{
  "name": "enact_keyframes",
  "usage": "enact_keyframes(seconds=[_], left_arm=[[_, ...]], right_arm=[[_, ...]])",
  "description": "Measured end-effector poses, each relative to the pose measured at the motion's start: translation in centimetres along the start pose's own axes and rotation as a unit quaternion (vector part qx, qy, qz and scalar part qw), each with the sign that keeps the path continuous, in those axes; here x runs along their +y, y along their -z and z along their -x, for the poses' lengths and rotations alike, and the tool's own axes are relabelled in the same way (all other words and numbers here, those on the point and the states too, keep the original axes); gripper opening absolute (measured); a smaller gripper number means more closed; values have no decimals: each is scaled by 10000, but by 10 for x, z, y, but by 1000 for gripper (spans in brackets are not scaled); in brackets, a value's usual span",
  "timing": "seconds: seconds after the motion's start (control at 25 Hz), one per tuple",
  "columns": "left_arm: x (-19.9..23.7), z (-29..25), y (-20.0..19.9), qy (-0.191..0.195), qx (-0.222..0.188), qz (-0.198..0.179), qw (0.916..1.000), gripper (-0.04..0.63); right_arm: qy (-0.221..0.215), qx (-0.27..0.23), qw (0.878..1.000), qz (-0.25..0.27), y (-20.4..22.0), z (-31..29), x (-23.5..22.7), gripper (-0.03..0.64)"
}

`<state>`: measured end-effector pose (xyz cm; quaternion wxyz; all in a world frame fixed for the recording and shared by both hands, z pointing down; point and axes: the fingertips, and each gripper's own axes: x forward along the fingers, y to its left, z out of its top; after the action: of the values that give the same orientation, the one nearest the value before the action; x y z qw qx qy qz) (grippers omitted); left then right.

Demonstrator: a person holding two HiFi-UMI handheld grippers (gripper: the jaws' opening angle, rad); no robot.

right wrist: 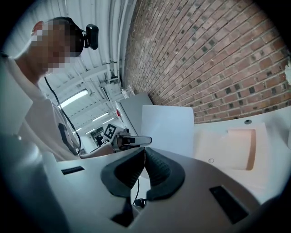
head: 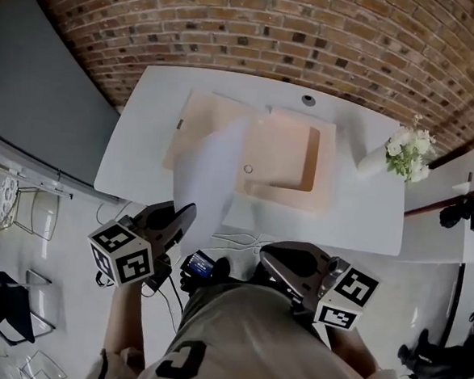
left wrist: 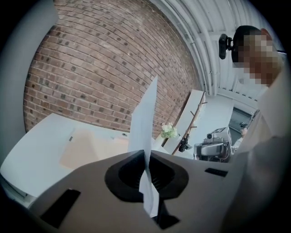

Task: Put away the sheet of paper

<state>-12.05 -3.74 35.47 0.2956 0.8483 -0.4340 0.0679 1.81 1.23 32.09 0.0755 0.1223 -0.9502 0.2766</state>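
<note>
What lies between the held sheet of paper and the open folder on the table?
Nothing visible does. The left gripper pinches the sheet above the table; the folder lies open with nothing on it. The right gripper, shut and empty, is off to one side, as are the flowers.

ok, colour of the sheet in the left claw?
White, plain. The sheet shows best in the right gripper view.
</note>
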Motion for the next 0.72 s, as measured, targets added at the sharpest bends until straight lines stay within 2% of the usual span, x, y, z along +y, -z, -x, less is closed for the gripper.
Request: enact_keyframes(seconds=[0.2,0.44,0.6,0.72], left_arm=[[-11,-25,-11,-258,31,-58,9996,14],[-15,-36,-13,-690,99,-24,9976,14],[-11,-33,-13,-897,5,51,9960,14],[-1,-33,-15,-922,-54,81,9957,14]], right_arm=[[-109,-217,9995,-211,-7,29,-27,23],[-346,-109,9986,-384,0,46,-49,23],[-612,-108,9968,-500,-1,48,-52,23],[-503,-89,9974,-506,-5,45,-57,23]])
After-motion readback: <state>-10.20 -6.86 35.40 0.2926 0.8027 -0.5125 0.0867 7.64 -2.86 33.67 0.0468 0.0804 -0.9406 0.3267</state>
